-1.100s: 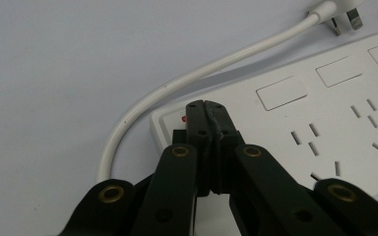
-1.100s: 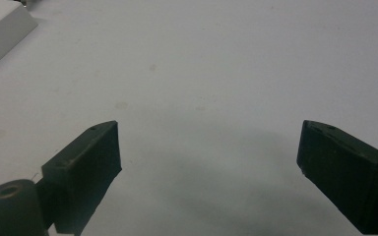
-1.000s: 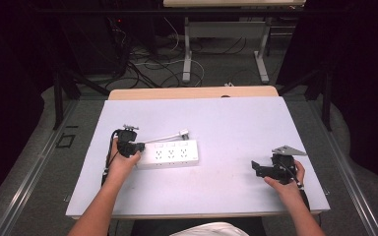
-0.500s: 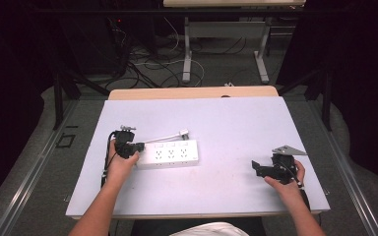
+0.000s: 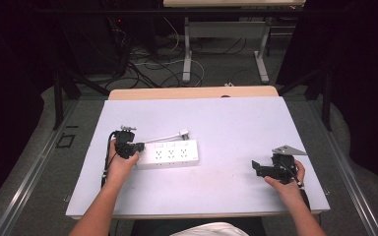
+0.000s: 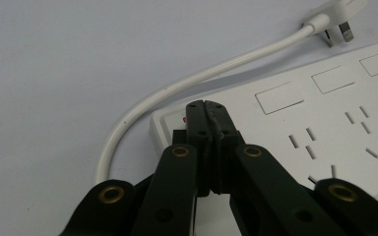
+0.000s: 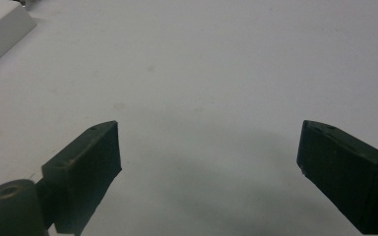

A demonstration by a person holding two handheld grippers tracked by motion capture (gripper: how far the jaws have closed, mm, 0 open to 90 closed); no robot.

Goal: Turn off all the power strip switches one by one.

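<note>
White plastic marks the work here: a power strip (image 5: 169, 154) lies on the pale bench (image 5: 236, 123), left of the middle, with its long axis running across the bench, roughly parallel to the near edge. Its short white cable (image 5: 163, 139) curls away from the left end toward the far edge and ends in a plug (image 5: 183, 132) resting just behind the strip.

At the left, the left gripper (image 5: 139, 147) sits at the strip's left end. In the left gripper view its jaws are clenched together with nothing between them, and the closed tip (image 6: 205, 109) rests over the corner of the strip where a small red mark shows, probably the switch. Whether the tip actually presses the surface there I cannot tell. Judging from this, the step in hand is working that switch, so the move turns on the strip's left end lying directly under the closed tip, with the sockets stretching away to the right.

Far to the right, near the bench's right edge, the right gripper (image 5: 254, 166) rests with its jaws spread wide and empty, well apart from the strip. The left hand (image 5: 120, 164) is clearly the nearer one.
</note>
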